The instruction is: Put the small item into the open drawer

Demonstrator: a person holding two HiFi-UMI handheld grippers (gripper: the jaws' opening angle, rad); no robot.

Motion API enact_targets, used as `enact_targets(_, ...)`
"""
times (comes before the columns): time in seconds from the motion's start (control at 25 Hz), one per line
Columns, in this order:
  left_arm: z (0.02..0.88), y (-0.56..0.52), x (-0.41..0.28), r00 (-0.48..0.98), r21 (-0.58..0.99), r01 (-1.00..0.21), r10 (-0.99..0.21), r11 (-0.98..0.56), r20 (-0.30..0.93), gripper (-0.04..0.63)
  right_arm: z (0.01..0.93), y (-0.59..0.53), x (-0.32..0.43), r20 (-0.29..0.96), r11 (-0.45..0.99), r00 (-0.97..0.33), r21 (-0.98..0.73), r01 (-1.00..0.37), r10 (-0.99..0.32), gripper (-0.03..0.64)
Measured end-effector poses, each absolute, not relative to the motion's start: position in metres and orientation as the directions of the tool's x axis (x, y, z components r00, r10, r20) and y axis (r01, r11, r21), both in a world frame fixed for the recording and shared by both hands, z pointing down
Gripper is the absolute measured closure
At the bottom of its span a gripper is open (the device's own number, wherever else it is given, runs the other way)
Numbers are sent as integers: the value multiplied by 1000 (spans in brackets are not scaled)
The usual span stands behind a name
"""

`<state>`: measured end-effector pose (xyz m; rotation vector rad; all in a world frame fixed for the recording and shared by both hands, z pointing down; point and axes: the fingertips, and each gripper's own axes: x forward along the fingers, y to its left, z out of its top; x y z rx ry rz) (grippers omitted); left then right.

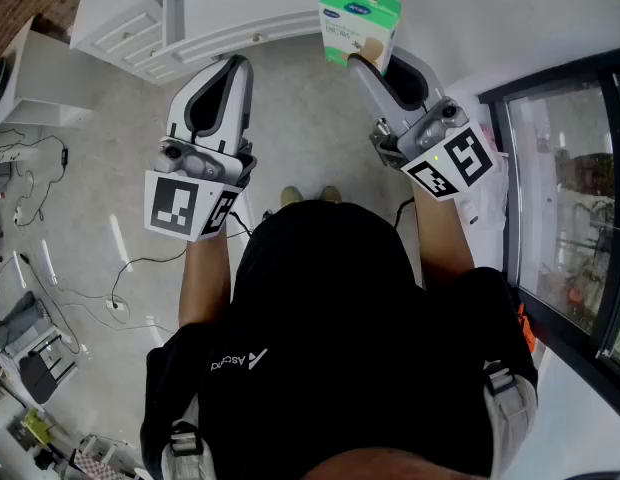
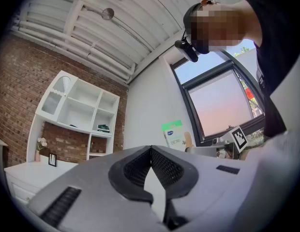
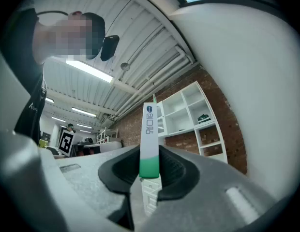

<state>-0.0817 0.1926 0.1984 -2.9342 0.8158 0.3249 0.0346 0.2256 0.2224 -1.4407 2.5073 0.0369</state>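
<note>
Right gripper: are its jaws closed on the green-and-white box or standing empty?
Closed on it. In its own view the right gripper clamps the box edge-on, jaws pressed against both flat faces.

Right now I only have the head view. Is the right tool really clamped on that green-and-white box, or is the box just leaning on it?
Observer: It's clamped. In the right gripper view the green-and-white box stands edge-on, with its green band pinched between the pads of the right tool.
Operator: Is the left tool carrying anything?
Observer: No. The left gripper view shows the left tool with its jaws shut together and nothing between them.
Operator: What is ahead of the right tool?
Observer: A white shelf unit with open cubbies stands against a brick wall. I can't see an open drawer in that view.
</note>
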Motion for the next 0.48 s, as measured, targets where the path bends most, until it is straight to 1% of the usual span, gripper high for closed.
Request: enact_targets(0.48, 204, 187, -76, 827, -27, -537, -520, -843, -211, 597, 228, 222, 41, -232, 524, -491, -106, -845, -840, 532)
